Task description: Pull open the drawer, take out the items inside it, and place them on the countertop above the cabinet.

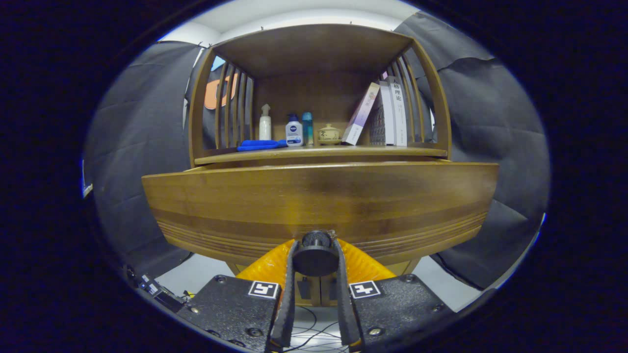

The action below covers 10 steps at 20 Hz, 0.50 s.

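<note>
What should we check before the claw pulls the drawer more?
1. Claw around the round knob: ok, one finger on each side.
2. Both fingers pressing the knob: ok, it looks so.
3. Drawer started out: ok, its front stands ahead of the countertop.
4. Items inside the drawer: cannot tell, the front hides them.
5. Free spot on the countertop: ok, bare wood near the front edge, ahead of the bottles and books.

Bottles, books, blue cloth and a jar.
</note>
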### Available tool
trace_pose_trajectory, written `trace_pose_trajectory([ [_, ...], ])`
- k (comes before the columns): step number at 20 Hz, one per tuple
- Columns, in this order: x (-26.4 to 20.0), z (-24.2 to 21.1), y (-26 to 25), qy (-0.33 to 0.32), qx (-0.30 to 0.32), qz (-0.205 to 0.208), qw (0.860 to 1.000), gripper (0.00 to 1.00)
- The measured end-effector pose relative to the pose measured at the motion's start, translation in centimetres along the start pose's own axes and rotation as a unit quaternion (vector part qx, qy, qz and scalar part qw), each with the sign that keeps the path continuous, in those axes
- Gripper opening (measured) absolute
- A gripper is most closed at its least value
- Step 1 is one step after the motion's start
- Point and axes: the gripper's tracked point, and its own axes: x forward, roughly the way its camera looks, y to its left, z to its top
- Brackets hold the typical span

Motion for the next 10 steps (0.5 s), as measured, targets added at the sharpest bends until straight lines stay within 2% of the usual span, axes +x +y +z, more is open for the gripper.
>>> trace_pose_trajectory([
  [6,-2.9,-1.5,-0.1,0.004,-0.005,0.006,1.000,0.39],
  [10,-2.9,-1.6,0.2,0.013,-0.004,0.017,1.000,0.39],
])
